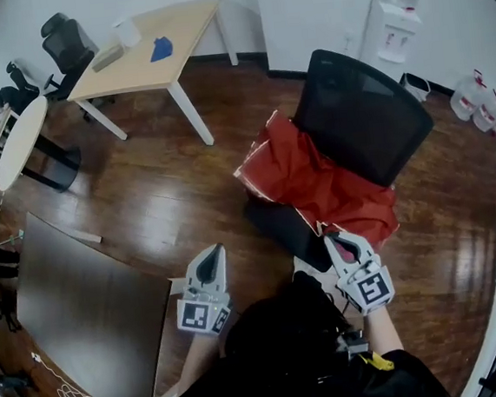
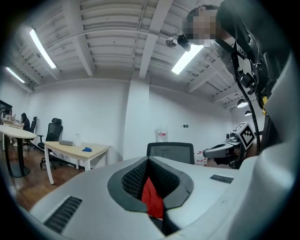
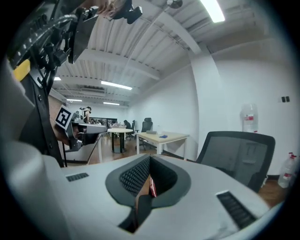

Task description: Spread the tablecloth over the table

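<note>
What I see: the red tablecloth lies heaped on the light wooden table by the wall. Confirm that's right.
Not right. The red tablecloth lies heaped on the black office chair, not on the light wooden table by the wall; the head view shows it.

Chair (image 1: 363, 125) ahead; floor (image 1: 160, 189) left seemingly open

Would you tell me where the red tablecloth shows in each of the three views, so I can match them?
Head view: the tablecloth lies heaped right of centre on the office chair.
Left gripper view: a red fold, low centre, between the shut jaws.
Right gripper view: a thin red strip, low centre, between the shut jaws.
Shared landmark: the black office chair.
</note>
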`<state>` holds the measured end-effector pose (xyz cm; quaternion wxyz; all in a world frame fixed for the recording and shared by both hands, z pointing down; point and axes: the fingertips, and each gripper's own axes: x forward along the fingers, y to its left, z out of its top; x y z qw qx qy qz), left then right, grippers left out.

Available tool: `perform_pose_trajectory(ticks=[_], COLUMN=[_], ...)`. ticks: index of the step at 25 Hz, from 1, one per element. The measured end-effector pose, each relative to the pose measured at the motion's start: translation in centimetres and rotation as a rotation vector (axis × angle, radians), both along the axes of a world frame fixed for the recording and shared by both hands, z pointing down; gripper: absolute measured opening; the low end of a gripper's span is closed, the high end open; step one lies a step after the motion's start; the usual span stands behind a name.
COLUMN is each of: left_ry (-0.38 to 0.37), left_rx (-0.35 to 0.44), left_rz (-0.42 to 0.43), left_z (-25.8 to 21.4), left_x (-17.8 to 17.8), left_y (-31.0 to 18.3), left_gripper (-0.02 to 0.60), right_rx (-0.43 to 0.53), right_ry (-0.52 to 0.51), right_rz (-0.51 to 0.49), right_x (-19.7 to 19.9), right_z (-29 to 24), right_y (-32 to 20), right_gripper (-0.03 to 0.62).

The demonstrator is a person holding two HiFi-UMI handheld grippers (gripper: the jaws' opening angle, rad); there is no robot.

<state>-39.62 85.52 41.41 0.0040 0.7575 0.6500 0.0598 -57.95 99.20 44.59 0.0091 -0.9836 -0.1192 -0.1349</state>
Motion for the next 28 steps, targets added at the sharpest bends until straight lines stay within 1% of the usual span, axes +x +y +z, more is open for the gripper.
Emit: perform_pose_trajectory(ticks=[1, 3, 5, 6, 9, 12, 14, 16, 18, 19, 20, 21, 24, 25, 26, 27, 28], left_ry=[0.016, 0.061, 0.105, 0.114, 0.089, 0.048, 0.021, -0.037, -0.148, -0.227, -0.319, -0.422, -0.737, -0.818, -0.87, -0.893, -0.897], left_rx=[-0.007, -0.017, -0.016, -0.008, 0.045, 0.122, 0.178, 0.259, 0.363, 0.417, 0.468, 0.517, 0.646, 0.679, 0.703, 0.713, 0.702], left_rz=[0.004, 0.053, 0.124, 0.16, 0.258, 0.349, 0.39, 0.406, 0.379, 0.336, 0.273, 0.203, 0.027, -0.019, -0.065, -0.115, -0.168], left_z=[-0.4, -1.4, -1.7, -1.5, 1.0, 5.2, 8.5, 12.8, 17.6, 20.0, 22.4, 24.8, 32.4, 34.7, 36.5, 37.8, 38.8], left_x=[0.6, 1.0, 0.8, 0.6, -0.3, -1.3, -1.7, -2.3, -2.2, -1.9, -1.3, -0.6, 0.5, 0.6, 1.0, 1.6, 2.6], left_y=[2.5, 7.6, 12.6, 14.9, 20.1, 23.9, 26.0, 27.2, 27.3, 27.1, 26.6, 26.0, 23.4, 22.6, 22.1, 22.0, 22.4], left_gripper=[-0.009, -0.009, -0.009, -0.009, -0.009, -0.009, -0.009, -0.005, -0.005, -0.003, -0.003, 0.012, 0.224, 0.327, 0.428, 0.531, 0.614], right_rx=[0.01, 0.014, 0.01, 0.01, 0.021, 0.086, 0.114, 0.106, 0.08, 0.076, 0.084, 0.105, 0.194, 0.22, 0.24, 0.253, 0.258], right_ry=[0.029, 0.066, 0.058, 0.044, -0.029, -0.127, -0.213, -0.317, -0.405, -0.44, -0.468, -0.49, -0.515, -0.515, -0.512, -0.51, -0.51], right_rz=[-0.013, -0.044, -0.064, -0.058, 0.013, 0.104, 0.171, 0.256, 0.348, 0.383, 0.41, 0.433, 0.477, 0.478, 0.469, 0.452, 0.433], right_x=[1.3, 3.1, 3.9, 4.0, 2.8, 1.3, 0.4, -0.9, -2.5, -3.3, -4.1, -4.7, -5.5, -5.3, -4.8, -4.1, -3.3], right_z=[-0.9, -2.7, -3.1, -2.7, -0.4, 3.3, 6.4, 9.9, 13.1, 14.5, 15.8, 17.1, 19.8, 20.4, 20.9, 21.3, 21.8], right_y=[1.5, 4.4, 7.2, 8.5, 11.0, 12.8, 14.1, 15.3, 16.4, 17.0, 17.3, 17.5, 17.4, 17.1, 16.7, 16.3, 16.0], right_gripper=[0.006, 0.005, 0.006, 0.006, 0.006, 0.006, 0.006, 0.006, 0.006, 0.006, 0.007, 0.007, 0.006, 0.006, 0.006, 0.006, 0.006])
